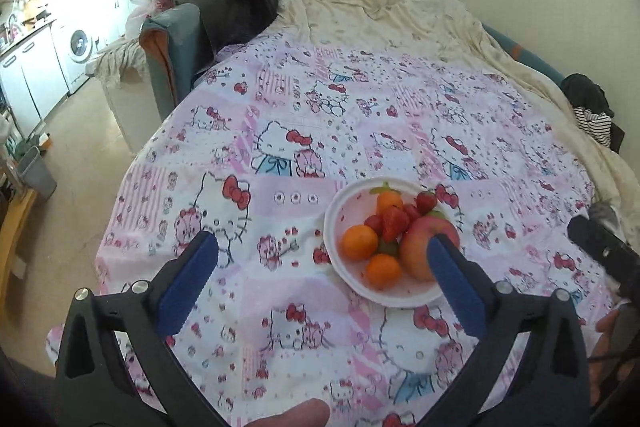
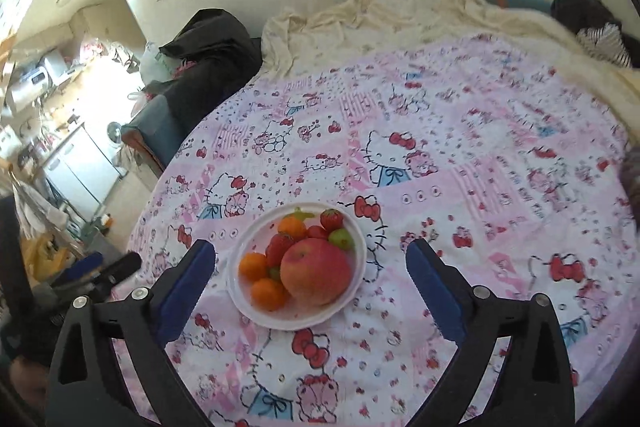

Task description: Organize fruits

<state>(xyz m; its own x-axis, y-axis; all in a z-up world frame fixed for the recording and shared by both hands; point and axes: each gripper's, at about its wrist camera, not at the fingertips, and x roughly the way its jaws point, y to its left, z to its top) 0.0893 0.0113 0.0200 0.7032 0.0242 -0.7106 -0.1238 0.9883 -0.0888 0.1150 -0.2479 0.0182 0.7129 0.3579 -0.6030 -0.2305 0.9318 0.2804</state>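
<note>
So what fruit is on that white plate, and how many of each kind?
On the plate:
Apple: 1
Small oranges: 3
Strawberries: 2 clear ones; another red piece between them is partly hidden
Green grapes: 2
Total: 8 clearly visible pieces, perhaps more underneath.

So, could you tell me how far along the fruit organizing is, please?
Nothing looks done yet. The apple, tangerines and strawberries all sit together in the white plate. Both the left gripper and right gripper hover open and empty; all sorting remains.
</note>
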